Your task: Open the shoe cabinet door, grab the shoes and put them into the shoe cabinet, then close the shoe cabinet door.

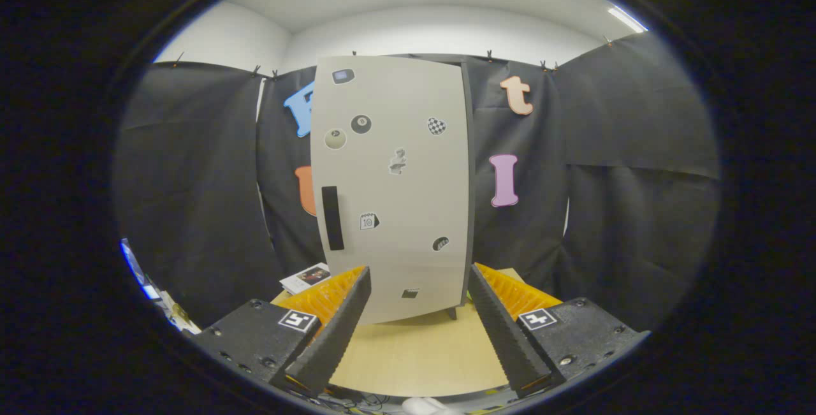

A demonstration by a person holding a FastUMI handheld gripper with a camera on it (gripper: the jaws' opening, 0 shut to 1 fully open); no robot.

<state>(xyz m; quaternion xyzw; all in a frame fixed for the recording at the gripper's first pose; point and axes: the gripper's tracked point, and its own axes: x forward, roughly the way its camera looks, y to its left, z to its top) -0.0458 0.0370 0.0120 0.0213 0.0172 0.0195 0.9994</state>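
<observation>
Nearest to me, my tongs (417,332) stand spread wide with nothing between the two fingers (338,326) but bare wood of the table (414,357). Just beyond the fingertips stands the shoe cabinet (395,192), upright on the table, its pale door (382,262) closed and dotted with small stickers (361,124). On the cabinet door a dark vertical handle (332,218) sits by the edge above my left finger. Beside the cabinet's foot, behind my left finger, lies a leaflet (307,276).
</observation>
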